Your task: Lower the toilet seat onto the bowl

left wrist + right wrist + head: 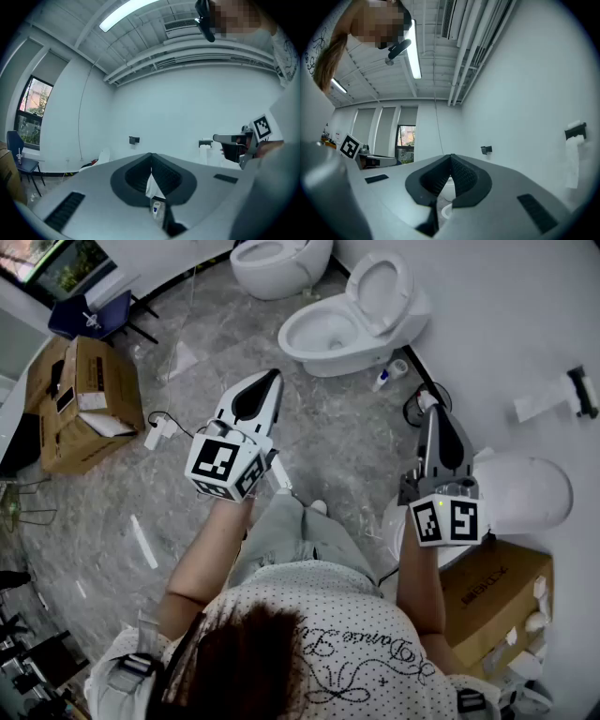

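- At the far left of the head view a cardboard box (84, 409) sits on the grey floor (103, 502) with a blue chair (89, 313) behind it; what lies on the box is too small to tell
- Next comes the left gripper (270, 382), held out level over the floor, jaws pressed together on nothing
- Its own view is mostly filled by the gripper's grey body; through the slit under the pads only a white sliver and a small blue-capped bottle (154, 208) show
- At the top edge a second toilet (277, 263) is cut off by the frame
- Right of centre the bowl (319, 334) stands open with the toilet seat (384, 285) tipped up behind it, well apart from both grippers; seat and lid cannot be told apart, and the bottle stands by the base
- The right gripper (437, 413) points slightly upward, jaws also closed and empty
- It and the forearm cover part of a white rounded fixture (525, 493), so its shape stays unclear
- On the right wall a paper holder (562, 397) is small and foreshortened; the right gripper view shows its paper hanging down
- Only the gripper views show the ceiling light (126, 14) and the window (30, 110), and each catches the other gripper's marker cube at its edge; neither shows the seat
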